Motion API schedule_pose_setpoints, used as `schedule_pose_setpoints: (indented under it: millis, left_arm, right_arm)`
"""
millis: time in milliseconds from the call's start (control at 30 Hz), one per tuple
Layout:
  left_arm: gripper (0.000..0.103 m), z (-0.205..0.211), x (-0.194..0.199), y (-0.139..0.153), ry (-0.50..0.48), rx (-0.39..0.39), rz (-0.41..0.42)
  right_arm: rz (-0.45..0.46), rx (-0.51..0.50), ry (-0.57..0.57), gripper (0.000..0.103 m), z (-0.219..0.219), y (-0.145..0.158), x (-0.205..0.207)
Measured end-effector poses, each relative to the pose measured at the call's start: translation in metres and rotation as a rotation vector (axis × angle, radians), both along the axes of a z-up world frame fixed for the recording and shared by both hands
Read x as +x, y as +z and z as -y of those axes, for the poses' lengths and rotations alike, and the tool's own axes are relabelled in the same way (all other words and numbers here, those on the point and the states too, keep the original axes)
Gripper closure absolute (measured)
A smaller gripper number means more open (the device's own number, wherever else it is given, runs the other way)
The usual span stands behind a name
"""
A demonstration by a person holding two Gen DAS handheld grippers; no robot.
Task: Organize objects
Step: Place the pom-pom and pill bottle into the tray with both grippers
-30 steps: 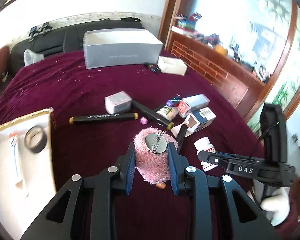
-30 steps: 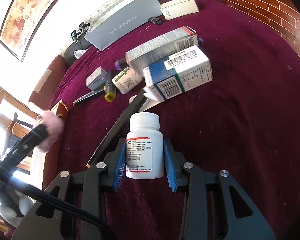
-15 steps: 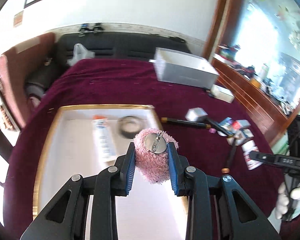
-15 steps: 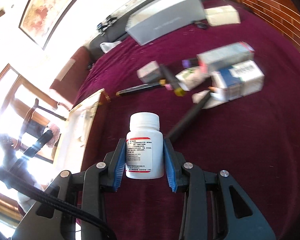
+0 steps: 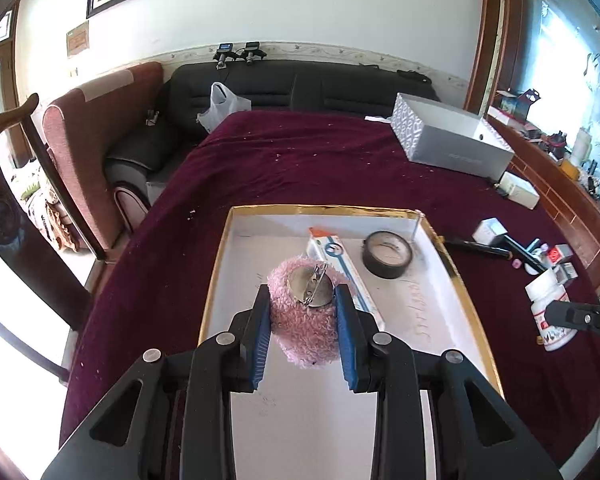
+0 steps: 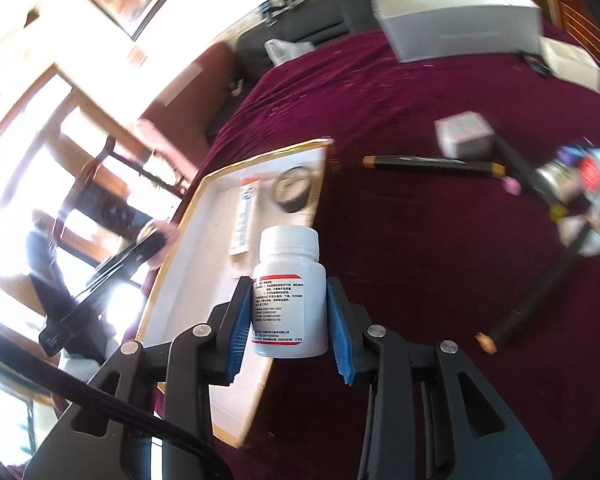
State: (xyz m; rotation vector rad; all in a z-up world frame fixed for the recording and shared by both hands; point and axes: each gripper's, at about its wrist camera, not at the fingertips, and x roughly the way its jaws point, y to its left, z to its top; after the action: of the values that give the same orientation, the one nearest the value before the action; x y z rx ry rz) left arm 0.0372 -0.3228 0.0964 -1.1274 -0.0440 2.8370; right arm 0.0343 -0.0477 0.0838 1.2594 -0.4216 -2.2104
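Note:
My left gripper (image 5: 302,322) is shut on a fuzzy pink brooch (image 5: 304,320) with a round metal pin back, held above the white gold-rimmed tray (image 5: 216,264). In the tray lie a white tube box (image 5: 342,268) and a black tape roll (image 5: 387,254). My right gripper (image 6: 290,320) is shut on a white pill bottle (image 6: 289,292), held over the tray's right rim (image 6: 260,384); the bottle also shows in the left wrist view (image 5: 550,312).
On the maroon cloth right of the tray lie black markers (image 6: 432,163), a small grey box (image 6: 462,134) and several medicine boxes (image 6: 592,184). A long grey box (image 5: 452,140) and a white box (image 5: 520,190) sit at the back. A sofa (image 5: 300,84) and chair stand behind.
Both grippers swung left from the clutter toward the tray. The left now holds the brooch over the tray; the right carried the bottle to the tray's right rim.

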Motion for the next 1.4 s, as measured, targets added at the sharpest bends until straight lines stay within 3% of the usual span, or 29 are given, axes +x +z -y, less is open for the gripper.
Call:
schedule_pose_setpoints:
  millis: [233, 500, 867, 1400]
  left_arm:
    - [0.077, 0.004, -0.042, -0.014, 0.017, -0.033, 0.047]
    - [0.077, 0.008, -0.085, -0.032, 0.027, -0.026, 0.132]
    - [0.077, 0.014, -0.105, -0.059, 0.043, -0.001, 0.214]
    - [0.074, 0.014, -0.114, -0.060, 0.057, -0.029, 0.197]
  right_arm:
    - [0.014, 0.075, 0.081, 0.069, 0.068, -0.011, -0.024]
    - [0.016, 0.267, 0.083, 0.069, 0.116, -0.039, -0.055]
    - [0.057, 0.347, 0.065, 0.069, 0.124, -0.058, -0.080]
    - [0.035, 0.416, 0.068, 0.069, 0.137, -0.059, -0.085]
